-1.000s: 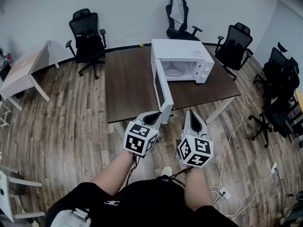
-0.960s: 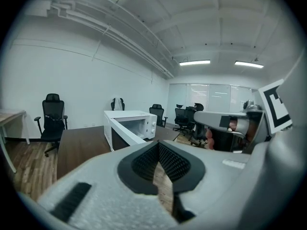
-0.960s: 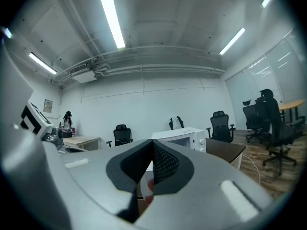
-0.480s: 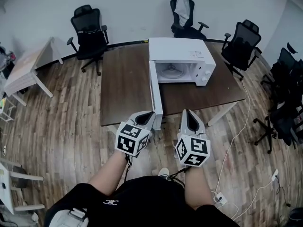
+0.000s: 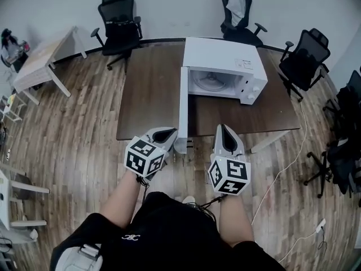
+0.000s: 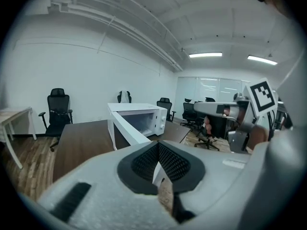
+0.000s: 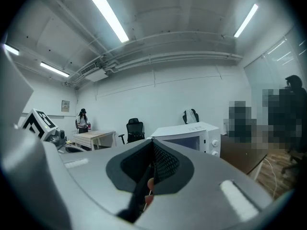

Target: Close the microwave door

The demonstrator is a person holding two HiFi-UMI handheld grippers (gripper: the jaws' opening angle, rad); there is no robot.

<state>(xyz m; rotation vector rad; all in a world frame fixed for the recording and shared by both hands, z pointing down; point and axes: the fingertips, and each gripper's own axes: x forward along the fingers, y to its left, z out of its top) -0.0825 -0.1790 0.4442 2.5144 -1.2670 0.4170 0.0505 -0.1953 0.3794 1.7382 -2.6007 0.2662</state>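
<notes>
Microwave door (image 5: 183, 109) at 12 o'clock juts open toward 6, free edge beside clenched left gripper (image 5: 164, 132) — judged light, stiff, free-swinging; push outer face near that edge — right gripper (image 5: 225, 130) clenched too, both empty.

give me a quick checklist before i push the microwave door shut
1. Door position: ok, the microwave door stands swung wide out from the microwave, toward the person.
2. Cavity free: ok, only the glass turntable shows inside.
3. Swing path: ok, nothing shows on the table in front of the microwave.
4. Jaws of the left gripper: ok, shut and empty.
5. Jaws of the right gripper: ok, shut and empty.
6. Contact with the door: cannot tell; the left gripper sits near its free edge.
</notes>
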